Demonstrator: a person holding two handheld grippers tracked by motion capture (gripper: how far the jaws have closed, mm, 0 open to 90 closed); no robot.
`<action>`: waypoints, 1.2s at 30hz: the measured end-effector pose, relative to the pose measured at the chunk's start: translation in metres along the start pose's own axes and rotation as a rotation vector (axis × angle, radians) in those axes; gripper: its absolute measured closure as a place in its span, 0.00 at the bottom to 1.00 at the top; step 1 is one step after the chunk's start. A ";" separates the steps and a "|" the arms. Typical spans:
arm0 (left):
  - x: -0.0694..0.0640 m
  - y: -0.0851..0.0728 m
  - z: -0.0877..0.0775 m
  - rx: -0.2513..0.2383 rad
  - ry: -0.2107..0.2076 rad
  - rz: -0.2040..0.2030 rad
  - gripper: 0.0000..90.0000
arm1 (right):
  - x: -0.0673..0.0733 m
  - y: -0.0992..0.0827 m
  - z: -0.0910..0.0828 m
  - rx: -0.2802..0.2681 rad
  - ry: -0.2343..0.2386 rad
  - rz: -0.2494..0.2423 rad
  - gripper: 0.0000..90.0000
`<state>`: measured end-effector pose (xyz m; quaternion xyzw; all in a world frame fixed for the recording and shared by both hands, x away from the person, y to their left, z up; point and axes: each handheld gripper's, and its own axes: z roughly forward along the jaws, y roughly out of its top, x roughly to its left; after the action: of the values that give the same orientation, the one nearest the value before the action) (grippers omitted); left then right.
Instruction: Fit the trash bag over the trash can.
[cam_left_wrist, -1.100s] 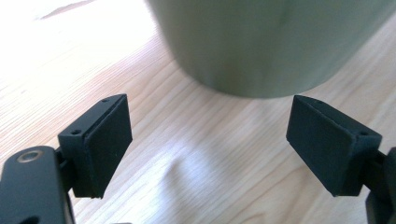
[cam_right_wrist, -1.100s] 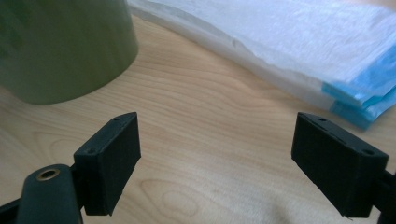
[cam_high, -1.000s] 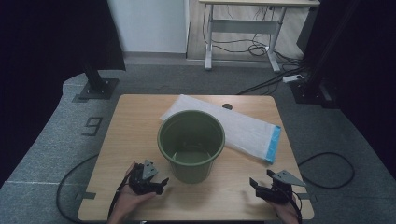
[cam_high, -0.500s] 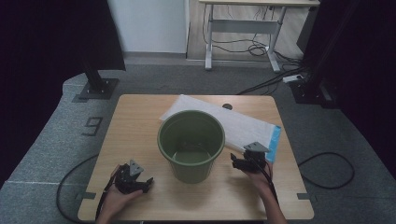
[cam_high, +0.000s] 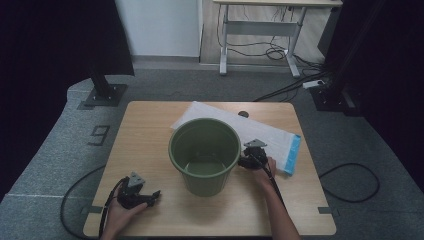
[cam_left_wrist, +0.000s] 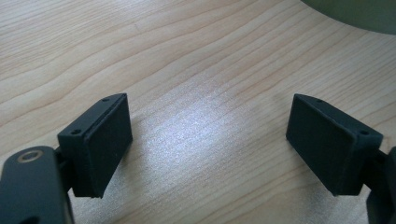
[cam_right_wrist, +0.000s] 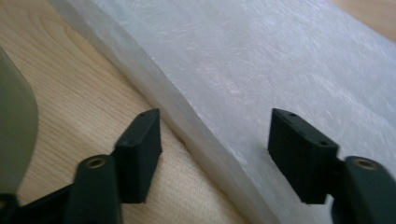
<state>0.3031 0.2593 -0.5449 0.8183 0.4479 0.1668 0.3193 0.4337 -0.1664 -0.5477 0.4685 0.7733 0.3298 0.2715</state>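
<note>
The right gripper (cam_high: 248, 159) is straddling the near edge of the white plastic bag (cam_right_wrist: 280, 70) at frame centre-right, beside the green bucket (cam_high: 204, 154); its jaws have just been closing, not yet pinching. The left gripper (cam_high: 150, 197) is resting wide open and empty, lower left. Judging by this, the work is barely beginning.

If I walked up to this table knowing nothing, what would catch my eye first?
Probably the big green bucket standing upright in the middle of the wooden table, with a flat white plastic bag with a blue end lying behind and to its right. Next, the right gripper just right of the bucket: its jaws have just been closing, astride the bag's near edge without pinching it yet. The left gripper sits open near the table's front left.
</note>
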 end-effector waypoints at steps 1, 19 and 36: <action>0.000 0.000 0.000 -0.001 0.000 0.001 0.15 | -0.001 -0.001 0.002 0.007 0.000 -0.001 0.46; 0.006 0.002 0.001 -0.002 0.004 -0.009 0.15 | -0.028 -0.051 -0.076 -0.056 0.005 0.061 0.99; 0.008 0.001 0.001 -0.002 0.037 -0.041 0.16 | -0.041 -0.111 -0.133 -0.063 0.028 0.053 0.98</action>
<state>0.3088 0.2654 -0.5448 0.8056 0.4700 0.1756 0.3150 0.2930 -0.2751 -0.5437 0.4755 0.7536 0.3676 0.2663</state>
